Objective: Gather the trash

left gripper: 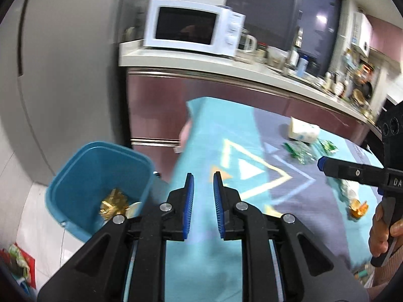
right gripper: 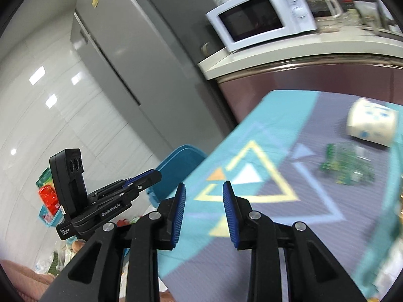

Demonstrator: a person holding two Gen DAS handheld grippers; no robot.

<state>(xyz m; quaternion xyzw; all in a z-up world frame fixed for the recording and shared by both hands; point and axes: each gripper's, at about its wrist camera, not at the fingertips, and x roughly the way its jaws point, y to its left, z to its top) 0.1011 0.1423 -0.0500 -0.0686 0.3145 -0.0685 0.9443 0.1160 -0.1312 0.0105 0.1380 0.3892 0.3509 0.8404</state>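
Left gripper (left gripper: 203, 177): blue-padded jaws slightly apart, nothing between them, over the near edge of the teal-and-grey patterned tablecloth (left gripper: 226, 130). Blue plastic bin (left gripper: 75, 176) just left of the cloth, gold wrapper (left gripper: 113, 205) inside. Right gripper (right gripper: 204, 188): jaws parted, empty. Green crumpled wrappers (right gripper: 346, 167) on the cloth well beyond it, near white tissue pack (right gripper: 371, 124).

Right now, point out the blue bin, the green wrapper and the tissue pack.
blue bin (left gripper: 75, 176): left wrist view, inner wall.
green wrapper (right gripper: 347, 166): right wrist view, crumpled middle.
tissue pack (right gripper: 370, 123): right wrist view, printed side.
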